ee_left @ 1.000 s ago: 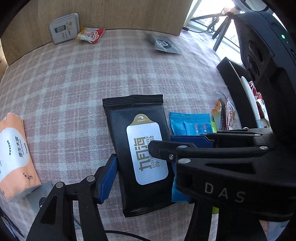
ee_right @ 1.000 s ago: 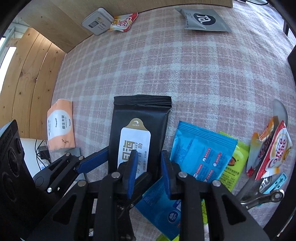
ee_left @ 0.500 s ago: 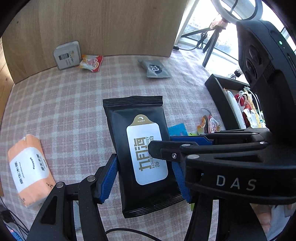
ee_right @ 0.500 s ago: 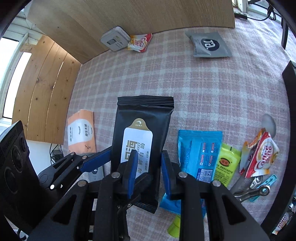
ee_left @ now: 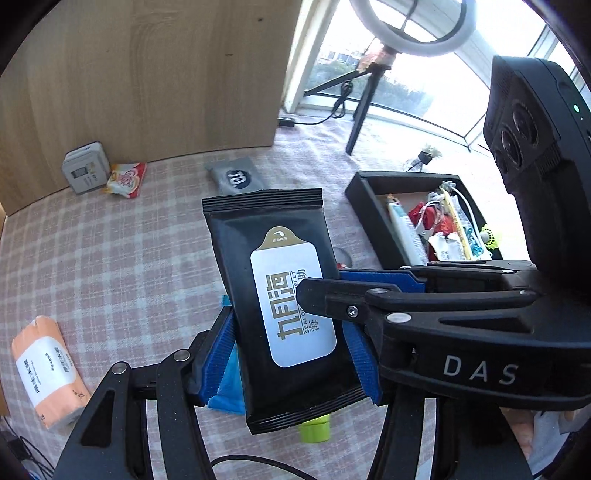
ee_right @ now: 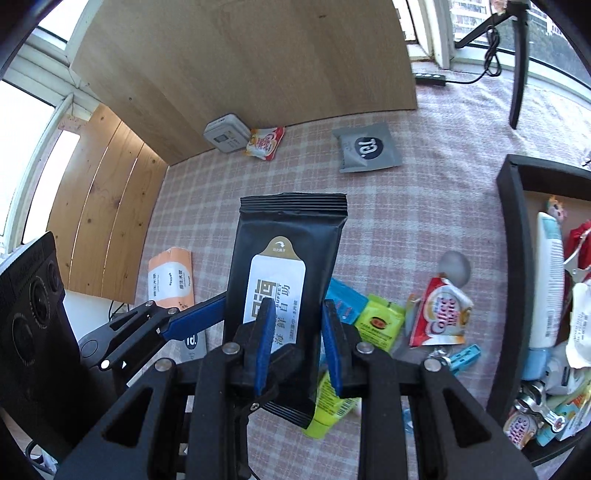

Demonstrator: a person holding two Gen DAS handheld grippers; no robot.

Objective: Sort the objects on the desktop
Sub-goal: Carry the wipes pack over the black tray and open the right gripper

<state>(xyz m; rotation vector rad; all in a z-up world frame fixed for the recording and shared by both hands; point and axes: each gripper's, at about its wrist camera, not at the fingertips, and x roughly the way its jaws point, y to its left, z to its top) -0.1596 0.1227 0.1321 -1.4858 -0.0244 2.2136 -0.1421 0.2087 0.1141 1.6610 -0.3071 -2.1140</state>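
Both tongs carrying the black glossy wet-wipe pouch (ee_left: 280, 295) above the checked desk (ee_left: 110, 258).
Left tongs (ee_left: 291, 354) and right tongs (ee_right: 298, 345) are clamping it; next, likely placing it in the black tray (ee_right: 509, 258) to their right.

1. A ring light (ee_left: 410, 27) on a black tripod (ee_left: 360, 110) stands before the window (ee_left: 424, 92).
2. A wooden panel (ee_right: 240, 66) rises behind the checked tablecloth (ee_left: 110, 266).
3. A black power strip (ee_right: 430, 79) lies near the tripod's foot.
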